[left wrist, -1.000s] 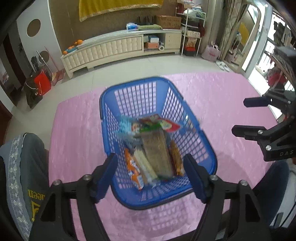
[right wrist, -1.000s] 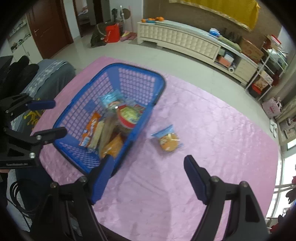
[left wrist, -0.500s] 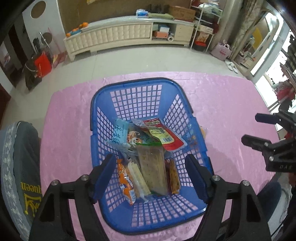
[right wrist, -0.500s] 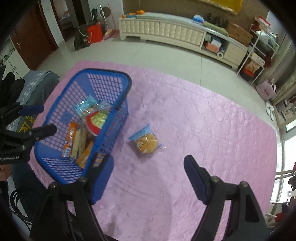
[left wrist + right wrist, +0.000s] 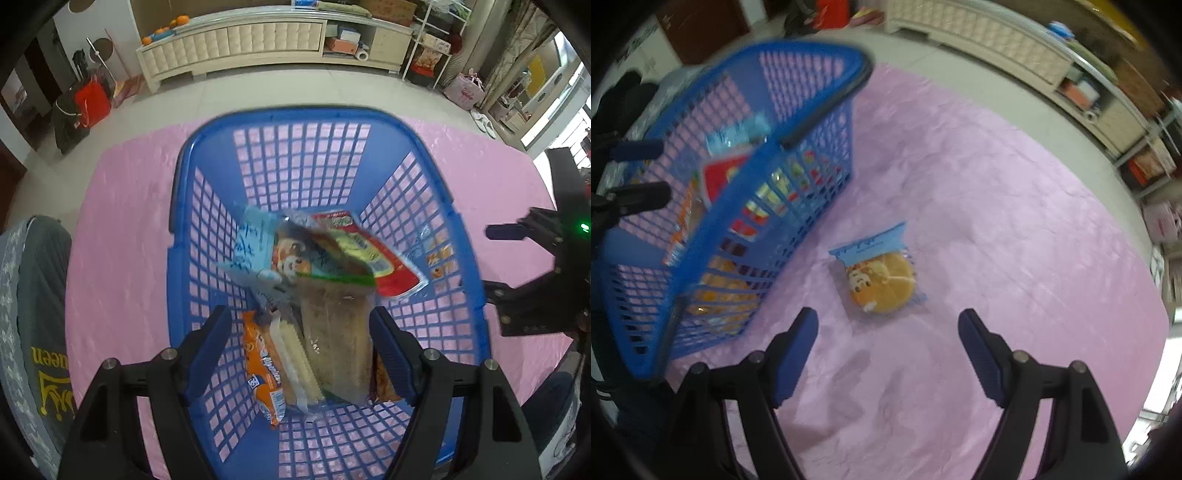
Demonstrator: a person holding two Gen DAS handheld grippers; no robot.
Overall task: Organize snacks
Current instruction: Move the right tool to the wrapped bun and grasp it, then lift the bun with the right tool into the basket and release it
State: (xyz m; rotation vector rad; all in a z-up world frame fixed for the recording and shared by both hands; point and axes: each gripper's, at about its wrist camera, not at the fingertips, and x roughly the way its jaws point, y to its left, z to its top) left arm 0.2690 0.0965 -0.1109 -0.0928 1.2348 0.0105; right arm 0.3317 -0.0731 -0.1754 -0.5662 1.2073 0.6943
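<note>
A blue plastic basket (image 5: pixel 184 206) stands on the pink tablecloth (image 5: pixel 122 221) and holds several snack packets, among them a brown cake slice (image 5: pixel 336 332), an orange biscuit pack (image 5: pixel 262 369) and a red packet (image 5: pixel 373 254). My left gripper (image 5: pixel 299 347) is open just above the basket's contents. A wrapped bun with blue cartoon packaging (image 5: pixel 881 275) lies on the cloth (image 5: pixel 997 240) right of the basket (image 5: pixel 713 229). My right gripper (image 5: pixel 888 347) is open and empty, low over the cloth just short of the bun.
A grey cushioned chair (image 5: pixel 33 314) stands at the table's left edge. A long white cabinet (image 5: pixel 236 44) and shelves line the far wall. The right gripper also shows in the left wrist view (image 5: pixel 517 262).
My left gripper has dropped closer into the basket. My right gripper has moved down and forward toward the wrapped bun, which now sits just ahead of the fingers.
</note>
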